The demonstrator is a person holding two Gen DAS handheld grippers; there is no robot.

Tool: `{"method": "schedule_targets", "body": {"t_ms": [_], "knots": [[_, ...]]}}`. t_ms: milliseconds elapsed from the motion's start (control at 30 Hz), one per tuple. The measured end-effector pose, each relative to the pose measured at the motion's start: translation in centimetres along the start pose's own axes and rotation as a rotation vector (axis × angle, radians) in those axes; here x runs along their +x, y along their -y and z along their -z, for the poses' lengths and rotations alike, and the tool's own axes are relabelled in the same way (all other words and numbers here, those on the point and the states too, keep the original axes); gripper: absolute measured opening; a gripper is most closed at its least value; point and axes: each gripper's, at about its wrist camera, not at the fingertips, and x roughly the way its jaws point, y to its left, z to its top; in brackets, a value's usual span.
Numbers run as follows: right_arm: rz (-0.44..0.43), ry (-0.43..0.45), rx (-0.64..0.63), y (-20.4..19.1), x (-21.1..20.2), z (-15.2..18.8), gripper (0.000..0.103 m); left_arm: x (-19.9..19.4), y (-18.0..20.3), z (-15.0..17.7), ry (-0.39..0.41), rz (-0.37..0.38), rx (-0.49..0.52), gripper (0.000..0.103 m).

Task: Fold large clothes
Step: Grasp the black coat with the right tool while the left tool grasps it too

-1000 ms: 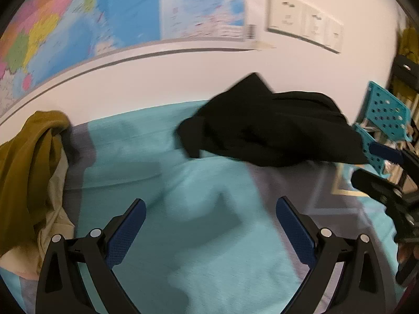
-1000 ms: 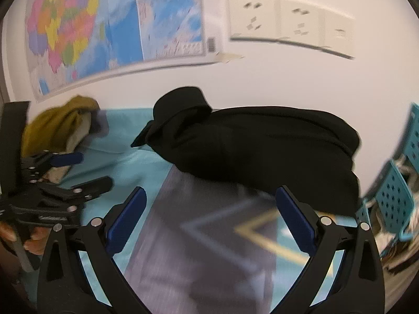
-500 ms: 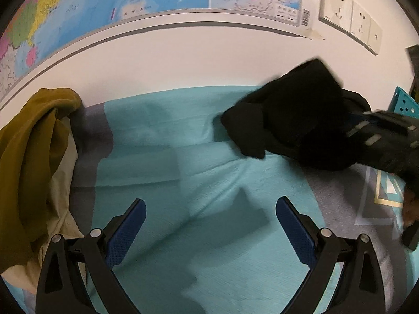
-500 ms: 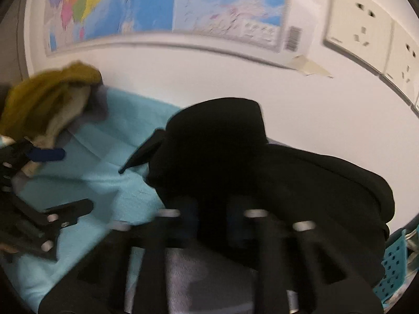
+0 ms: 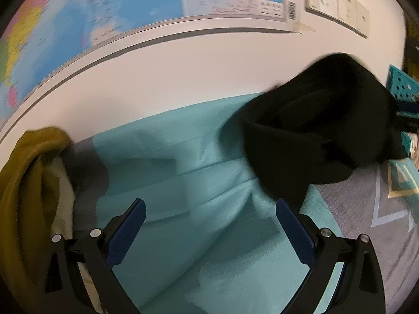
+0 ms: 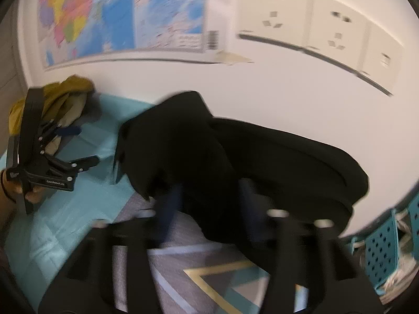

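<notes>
Your left gripper (image 5: 209,231) hovered over the teal bed cover (image 5: 183,172), jaws spread and empty. The black garment (image 6: 235,157) lay bunched against the far wall; your right gripper (image 6: 207,209), jaws just reopening, had its fabric between them.

The big garment (image 6: 262,162) is plain black, no print I can make out. It sits on a sheet (image 5: 188,172) that's mostly flat teal, with a grey patch (image 6: 183,269) carrying pale grey-blue stripes and a mustard-gold angled line. Off in the corner there's a mustard-olive cloth (image 5: 28,172) bunched with something beige (image 5: 62,204). Wall (image 5: 162,78) is white, sockets (image 6: 314,21) off-white. The map (image 6: 110,13) is mostly blue sea with pink, yellow, green and purple blocks. Crate (image 6: 382,243) on the side is teal with dark round holes. Left tool (image 5: 209,219) is black with dark blue pads (image 5: 296,233); right tool (image 6: 209,206) is black too, blurry.
</notes>
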Motion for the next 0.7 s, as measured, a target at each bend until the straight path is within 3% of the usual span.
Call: {"method": "schedule_targets", "body": {"t_ms": [67,167,267,333,433,533,700], "knots": [[-0.037,0.033,-0.036,-1.2,0.6,-0.8,0.077,0.2,0.1,0.1,-0.005,0.006,0.012,0.096],[-0.038,0.011,-0.122,-2.9,2.6,-1.8,0.084,0.7,0.0,0.0,-0.012,0.017,0.005,0.096],[-0.014,0.001,-0.166,-3.6,4.4,-3.1,0.073,1.1,-0.5,0.2,-0.021,0.019,-0.01,0.096],[-0.06,-0.04,-0.152,-3.4,5.1,-3.9,0.011,1.5,-0.7,-0.1,-0.026,0.028,-0.015,0.096],[-0.031,0.017,-0.146,-2.3,2.3,-5.2,0.011,1.5,-1.4,-0.2,-0.02,0.057,-0.035,0.096],[0.046,0.124,-0.117,0.1,-3.4,-6.6,0.011,0.9,-1.6,-0.4,0.015,0.116,-0.019,0.096],[0.196,0.243,-0.061,3.9,-11.7,-8.5,0.011,-1.3,1.7,-2.3,0.128,0.248,0.126,0.096]]}}
